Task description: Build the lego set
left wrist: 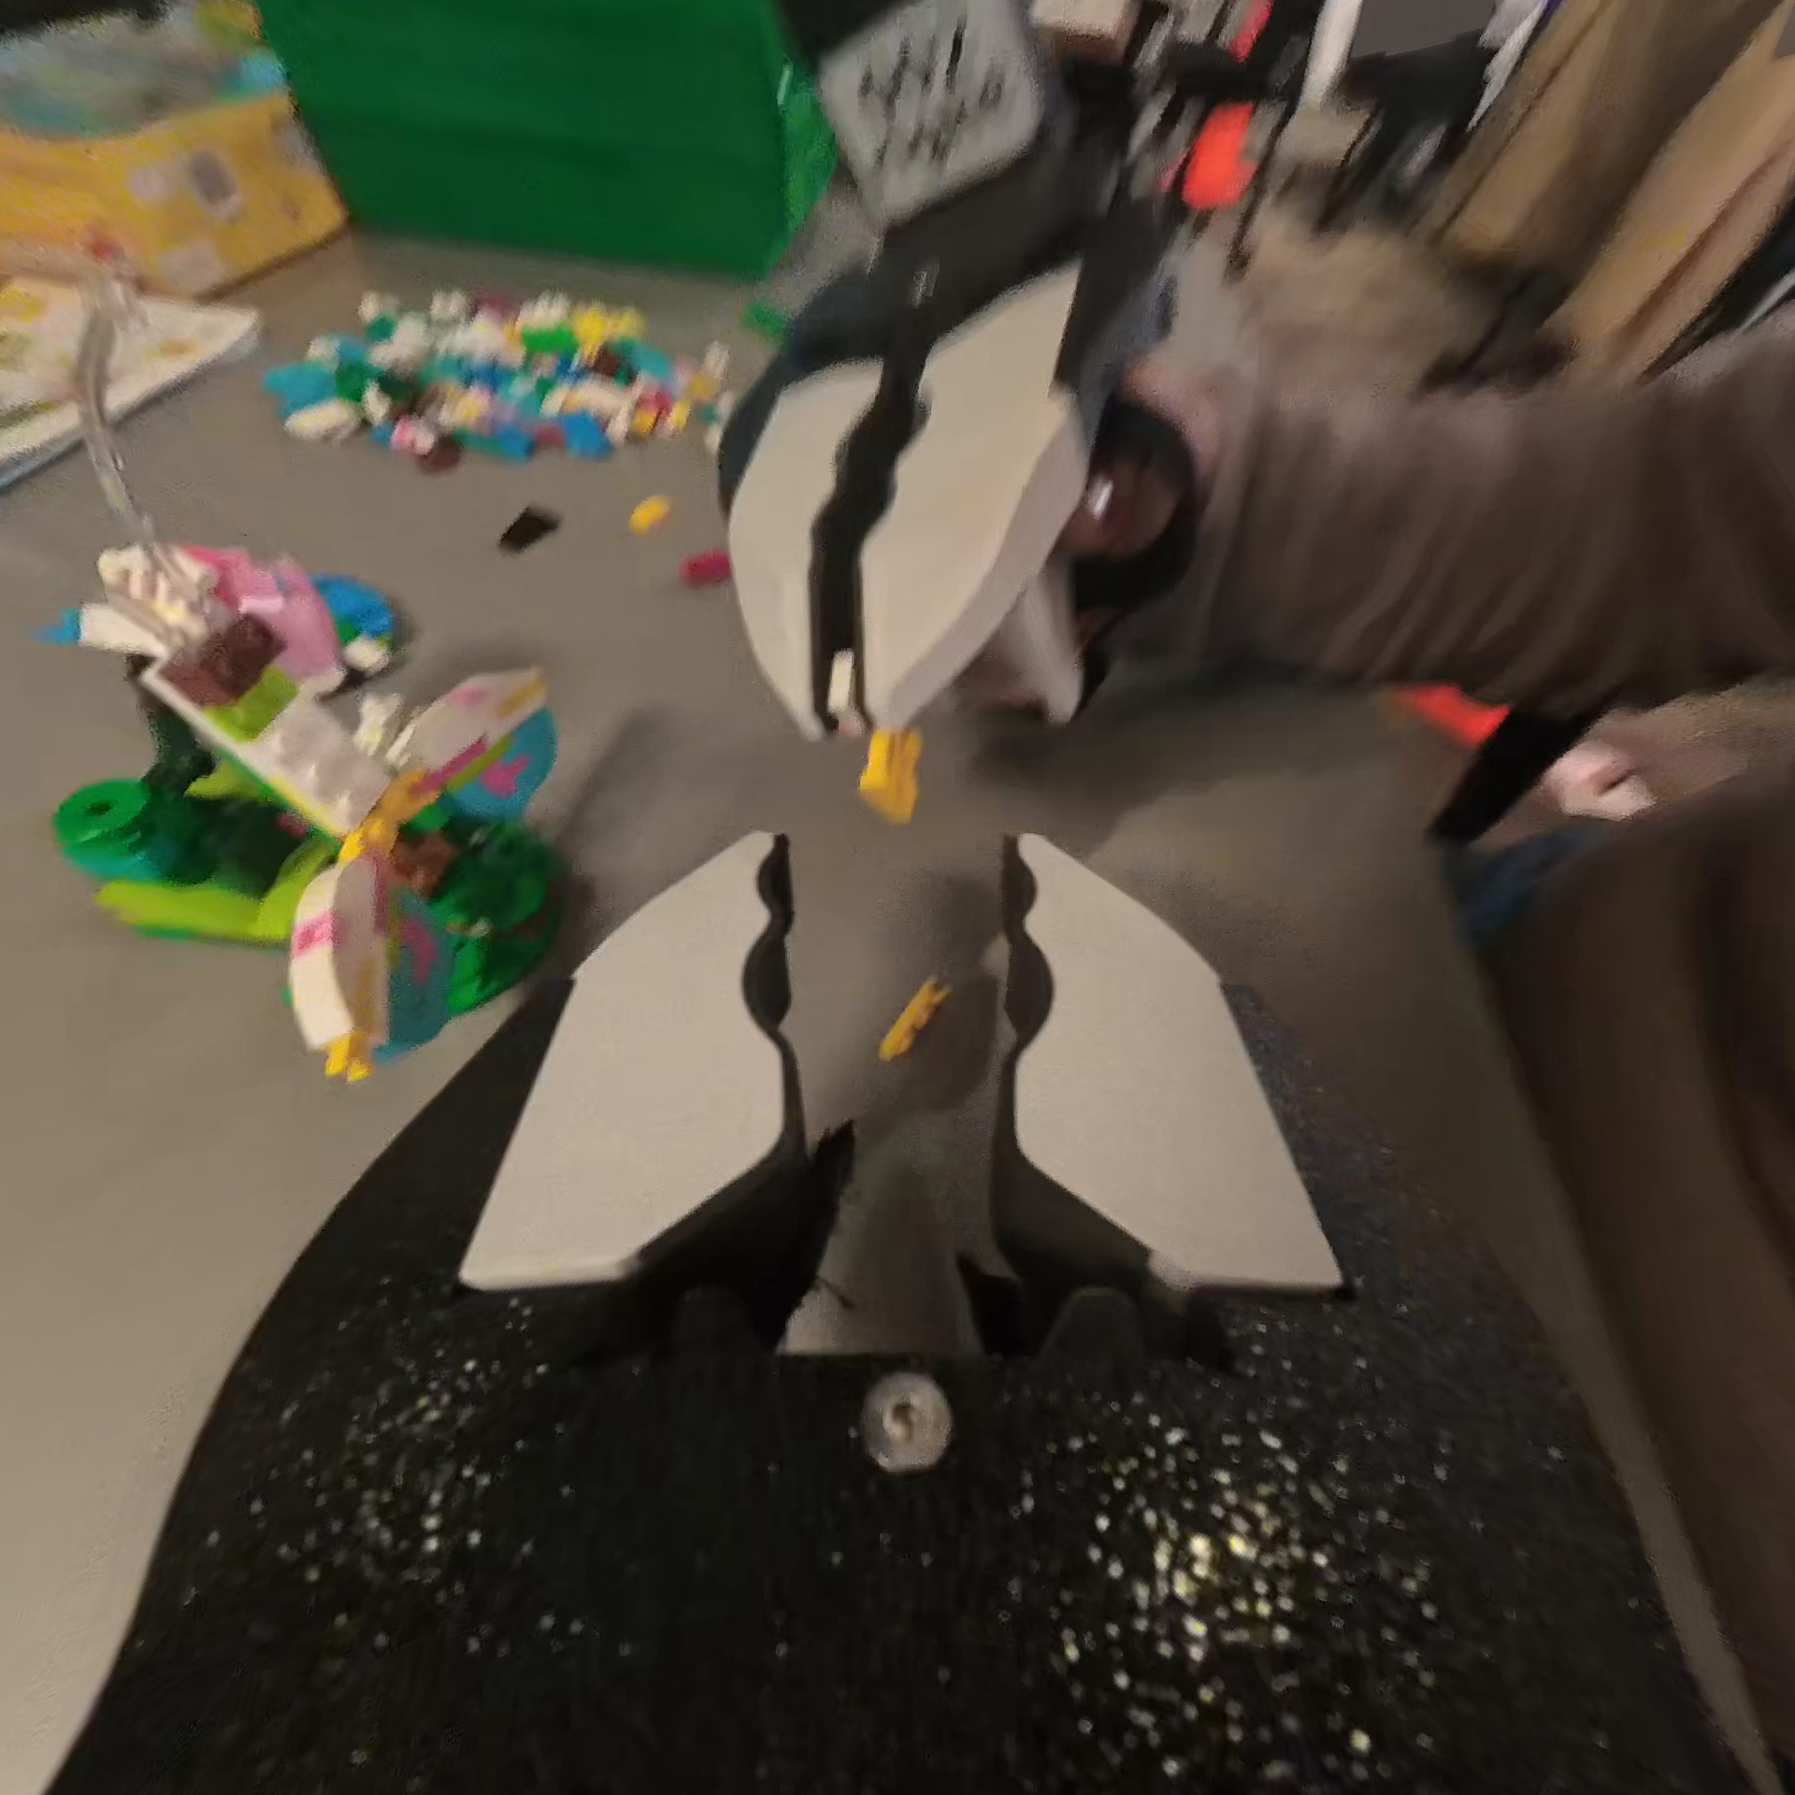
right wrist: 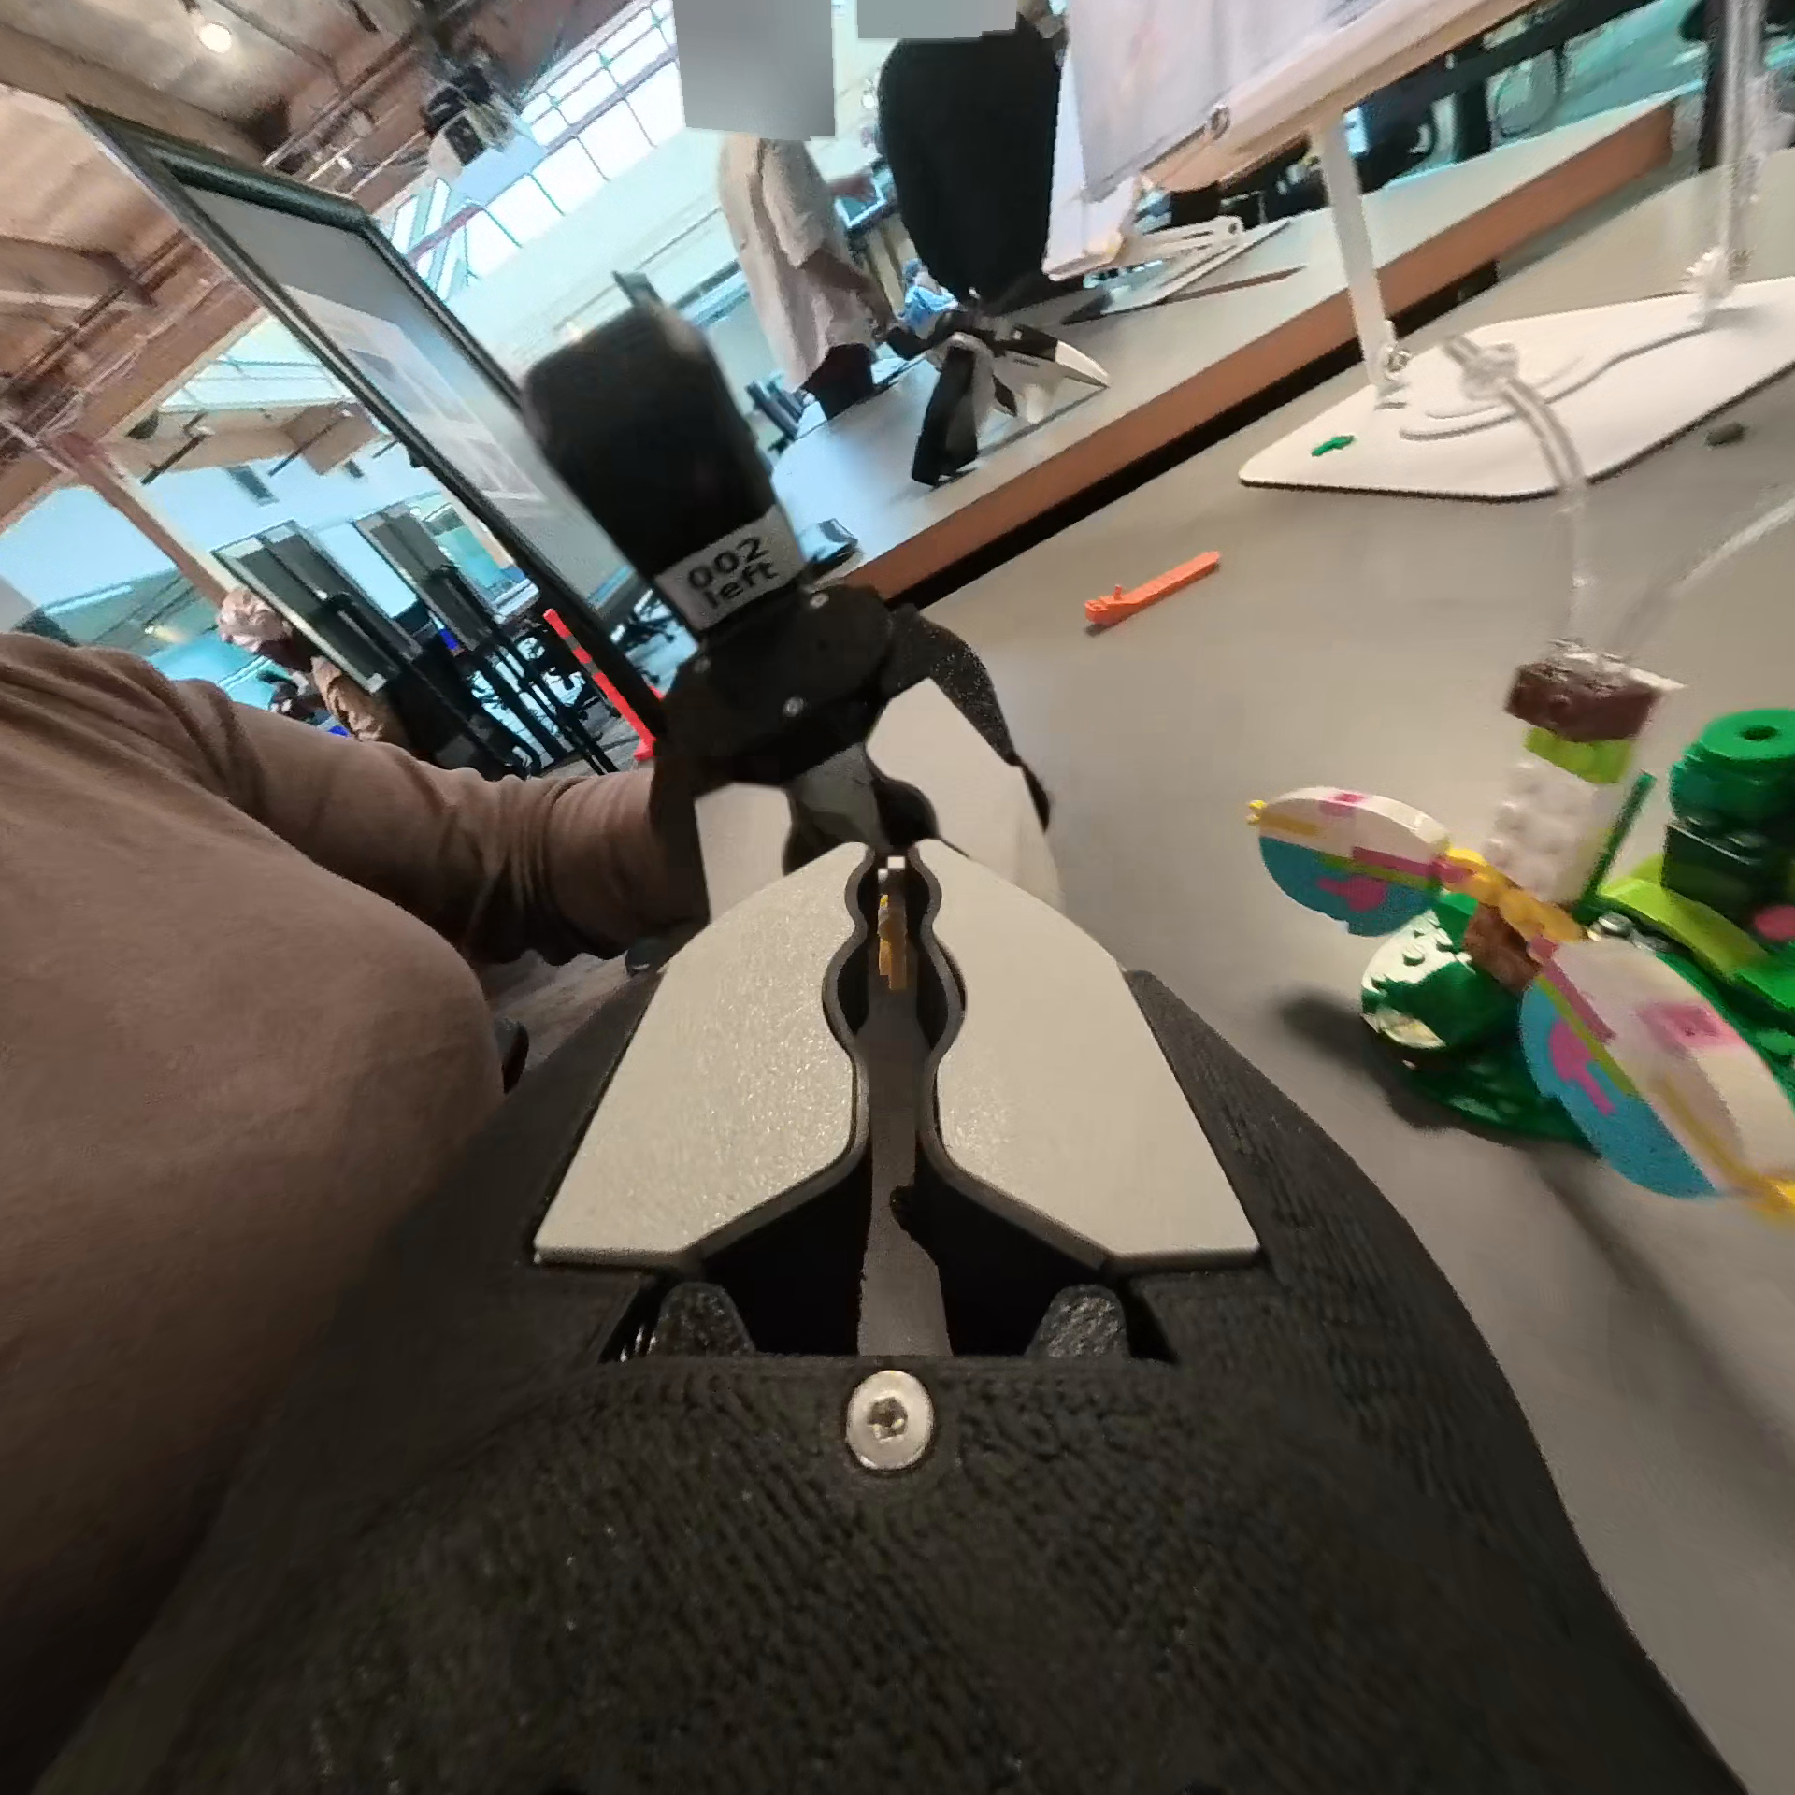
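Observation:
My right gripper (right wrist: 889,860) is shut on a small yellow lego piece (right wrist: 889,937). In the left wrist view it (left wrist: 845,724) points down at the table, with the yellow piece (left wrist: 889,772) sticking out below its tips. My left gripper (left wrist: 898,855) is open just under it, tip to tip. A second small yellow piece (left wrist: 913,1018) shows between the open fingers; I cannot tell whether it rests on the table. The left gripper's black body (right wrist: 777,719) shows beyond my right fingers. The partly built model (left wrist: 311,806), green base with white, pink and blue wings, stands to the left.
A pile of loose bricks (left wrist: 505,389) lies at the back, with a black (left wrist: 529,527), a yellow (left wrist: 649,512) and a red piece (left wrist: 706,566) nearer. Behind are a green box (left wrist: 544,126), a yellow box (left wrist: 146,185) and a booklet (left wrist: 97,359). An orange separator (right wrist: 1151,592) and a white stand base (right wrist: 1515,389) lie farther off.

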{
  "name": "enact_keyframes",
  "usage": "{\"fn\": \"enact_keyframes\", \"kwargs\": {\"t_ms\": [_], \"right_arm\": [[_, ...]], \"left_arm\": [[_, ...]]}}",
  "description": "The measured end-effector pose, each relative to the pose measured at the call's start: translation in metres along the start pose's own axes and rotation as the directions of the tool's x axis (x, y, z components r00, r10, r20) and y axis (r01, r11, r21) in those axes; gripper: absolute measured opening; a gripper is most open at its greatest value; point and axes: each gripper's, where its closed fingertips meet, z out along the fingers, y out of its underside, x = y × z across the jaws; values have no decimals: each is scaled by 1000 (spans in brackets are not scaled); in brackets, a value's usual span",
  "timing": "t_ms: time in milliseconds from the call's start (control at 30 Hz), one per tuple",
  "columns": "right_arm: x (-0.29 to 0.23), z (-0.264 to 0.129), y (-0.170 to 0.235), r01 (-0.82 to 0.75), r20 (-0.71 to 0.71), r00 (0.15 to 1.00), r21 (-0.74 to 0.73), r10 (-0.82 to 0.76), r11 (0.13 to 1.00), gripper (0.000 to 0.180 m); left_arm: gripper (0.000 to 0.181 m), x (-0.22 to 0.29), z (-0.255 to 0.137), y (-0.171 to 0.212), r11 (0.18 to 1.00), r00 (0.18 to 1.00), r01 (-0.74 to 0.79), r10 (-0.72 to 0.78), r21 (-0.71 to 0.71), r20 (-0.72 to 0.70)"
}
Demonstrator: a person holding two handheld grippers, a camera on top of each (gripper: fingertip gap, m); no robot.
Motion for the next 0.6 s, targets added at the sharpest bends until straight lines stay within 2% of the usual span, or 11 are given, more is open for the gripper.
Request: {"fn": "enact_keyframes", "kwargs": {"t_ms": [33, 167, 300, 400, 467, 600], "right_arm": [[-2, 2, 0, 8, 11, 1000, 3, -8, 1000, 3], [-9, 9, -1, -7, 54, 998, 22, 6, 1000, 2], [-15, 11, -3, 26, 74, 997, 46, -29, 999, 2], [-25, 10, -11, 227, 19, 973, 101, -230, 969, 2], [-28, 10, -13, 380, -62, 925, 109, -375, 918, 2], [-33, 9, -17, 675, -251, 720, 38, -647, 737, 3]], "left_arm": [[35, 4, -4, -9, 997, 999, 36, -33, 65, -43], [13, 10, -12, -21, 985, 989, 91, -73, 146, -125], [8, 11, -14, -22, 985, 989, 90, -71, 145, -128], [5, 19, -19, -32, 959, 956, 206, -154, 197, -249], [5, 21, -22, -36, 938, 929, 272, -197, 216, -314], [5, 24, -25, -41, 901, 879, 367, -255, 230, -404]]}}
